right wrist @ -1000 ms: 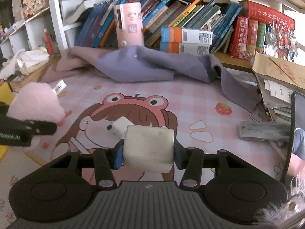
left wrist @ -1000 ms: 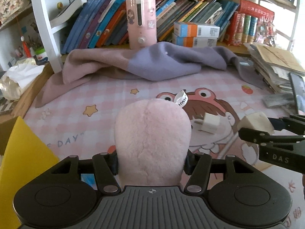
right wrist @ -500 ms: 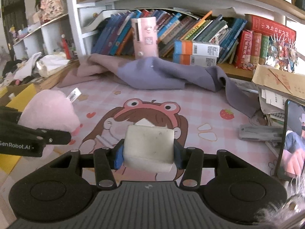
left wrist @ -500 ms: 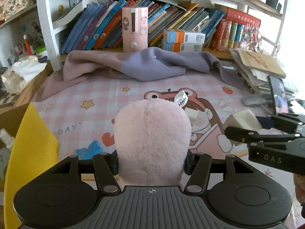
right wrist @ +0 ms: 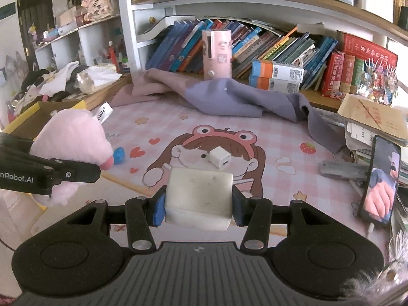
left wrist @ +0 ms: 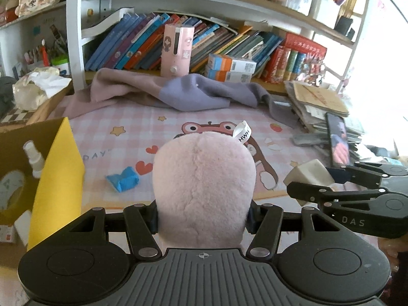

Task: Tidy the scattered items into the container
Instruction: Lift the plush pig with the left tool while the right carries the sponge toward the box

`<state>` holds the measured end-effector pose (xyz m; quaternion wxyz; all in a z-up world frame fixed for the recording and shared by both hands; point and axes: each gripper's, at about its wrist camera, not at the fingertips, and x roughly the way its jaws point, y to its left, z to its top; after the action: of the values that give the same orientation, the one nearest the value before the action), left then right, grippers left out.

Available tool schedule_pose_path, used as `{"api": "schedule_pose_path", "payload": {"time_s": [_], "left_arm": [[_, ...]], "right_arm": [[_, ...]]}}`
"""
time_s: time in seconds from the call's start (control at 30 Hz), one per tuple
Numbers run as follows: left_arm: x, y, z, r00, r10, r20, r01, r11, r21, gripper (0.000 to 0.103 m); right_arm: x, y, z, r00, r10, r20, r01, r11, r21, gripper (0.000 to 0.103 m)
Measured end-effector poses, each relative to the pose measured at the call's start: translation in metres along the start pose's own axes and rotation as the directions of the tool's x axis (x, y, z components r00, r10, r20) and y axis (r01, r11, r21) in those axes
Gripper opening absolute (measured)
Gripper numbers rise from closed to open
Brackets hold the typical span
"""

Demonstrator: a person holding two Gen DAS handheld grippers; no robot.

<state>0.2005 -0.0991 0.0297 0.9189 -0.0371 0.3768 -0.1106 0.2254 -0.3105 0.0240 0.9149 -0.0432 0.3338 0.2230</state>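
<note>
Yellow box (left wrist: 54, 178) newly nearer, plush (left wrist: 204, 186) lifted

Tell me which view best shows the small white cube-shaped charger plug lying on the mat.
The right wrist view: the small white cube-shaped charger plug lies unobstructed on the cartoon mat, port visible. In the left wrist view, the pink plush toy hides it entirely.

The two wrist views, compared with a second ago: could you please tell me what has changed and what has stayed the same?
Both tongs have lifted and pulled back from the mat, bringing the yellow box into the left view. The left tongs still clamp the pink plush; the right tongs still clamp the white block. The white charger, blue item and blanket lie unmoved.
</note>
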Motion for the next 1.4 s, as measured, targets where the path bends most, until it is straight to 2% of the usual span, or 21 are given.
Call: {"api": "schedule_pose_path", "payload": {"time_s": [0.4,0.7,0.87,0.97,1.2,1.4], "left_arm": [[-0.055,0.019,-0.042,0.996,-0.083,0.010,0.083,0.997,0.005,0.058],[-0.097,0.042,-0.082,0.993,-0.115,0.007,0.115,0.993,-0.024,0.058],[-0.122,0.061,-0.108,0.992,-0.123,0.003,0.123,0.991,-0.057,0.058],[-0.136,0.071,-0.120,0.991,-0.131,-0.001,0.130,0.990,-0.046,0.058],[-0.153,0.089,-0.143,0.982,-0.180,-0.046,0.179,0.983,-0.043,0.058],[-0.168,0.098,-0.154,0.983,-0.181,-0.043,0.180,0.983,-0.024,0.058]], "right_arm": [[-0.040,0.058,-0.019,0.999,-0.016,-0.034,0.015,1.000,-0.014,0.047],[-0.063,0.113,-0.036,0.999,-0.013,-0.043,0.012,0.999,-0.030,0.047],[-0.075,0.146,-0.054,0.997,-0.009,-0.078,0.007,1.000,-0.025,0.047],[-0.087,0.169,-0.067,0.996,-0.008,-0.084,0.006,1.000,-0.026,0.046],[-0.103,0.209,-0.089,0.996,-0.019,-0.090,0.018,1.000,-0.012,0.046],[-0.109,0.229,-0.092,0.997,-0.014,-0.073,0.014,1.000,-0.008,0.046]]}}
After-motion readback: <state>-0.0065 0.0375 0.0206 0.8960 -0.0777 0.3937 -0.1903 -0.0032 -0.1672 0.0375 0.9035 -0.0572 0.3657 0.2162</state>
